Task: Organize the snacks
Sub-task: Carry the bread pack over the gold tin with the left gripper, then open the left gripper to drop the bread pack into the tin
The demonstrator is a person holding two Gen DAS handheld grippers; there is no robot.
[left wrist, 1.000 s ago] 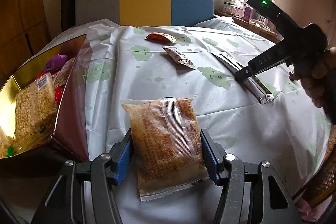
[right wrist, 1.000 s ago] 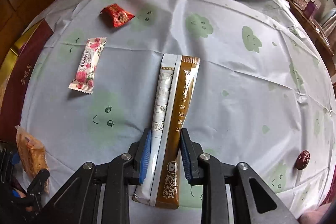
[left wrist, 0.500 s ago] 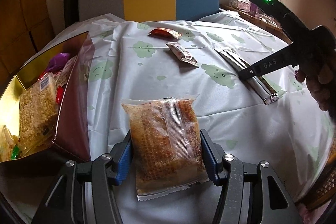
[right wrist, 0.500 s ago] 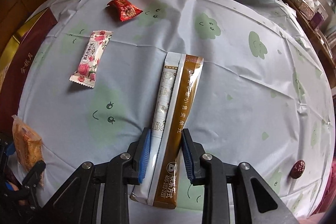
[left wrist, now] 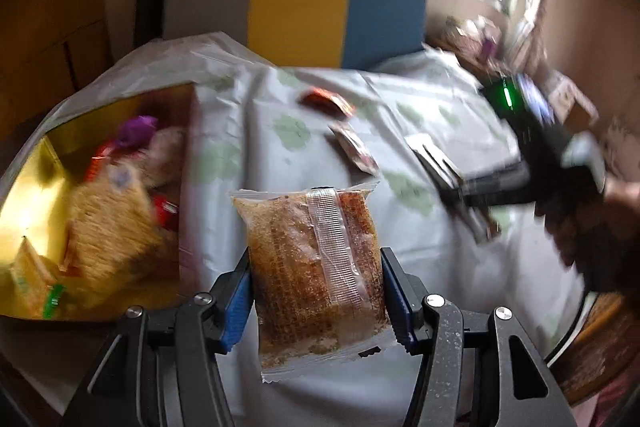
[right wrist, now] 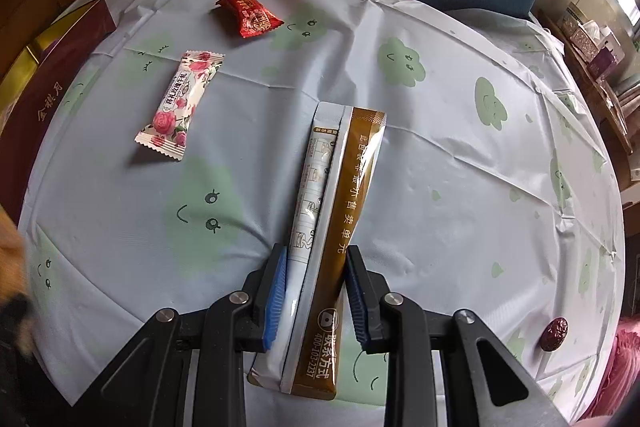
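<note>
Bench (right wrist: pixel 440 187): covered by a pale cloth printed with green cloud faces; it carries all the loose snacks.
Gift box (left wrist: pixel 36 187): gold inside and dark red outside, open at the left edge of the bench, with a crisp-rice cake and small wrapped sweets already in it.
Rice cake packet (left wrist: pixel 316 263): clear wrapper over a brown block, upright between the pads of the left tongs (left wrist: pixel 316 303), its lower seam hanging below them, just right of the gift box.
Left tongs: clamped on the rice cake packet from both sides, at a medium spread.
Stick sachets (right wrist: pixel 328 247): one white and one brown, side by side, lying lengthwise on the bench toward the far side, their near part between the right tongs (right wrist: pixel 316 291).
Right tongs: narrow, pads pressed against both sachets.
Rose sweet (right wrist: pixel 180 103): flat on the bench, far left of the sachets.
Red sweet (right wrist: pixel 248 15): farther still, beyond the rose sweet.
Date (right wrist: pixel 554 333): alone at the near right edge.
</note>
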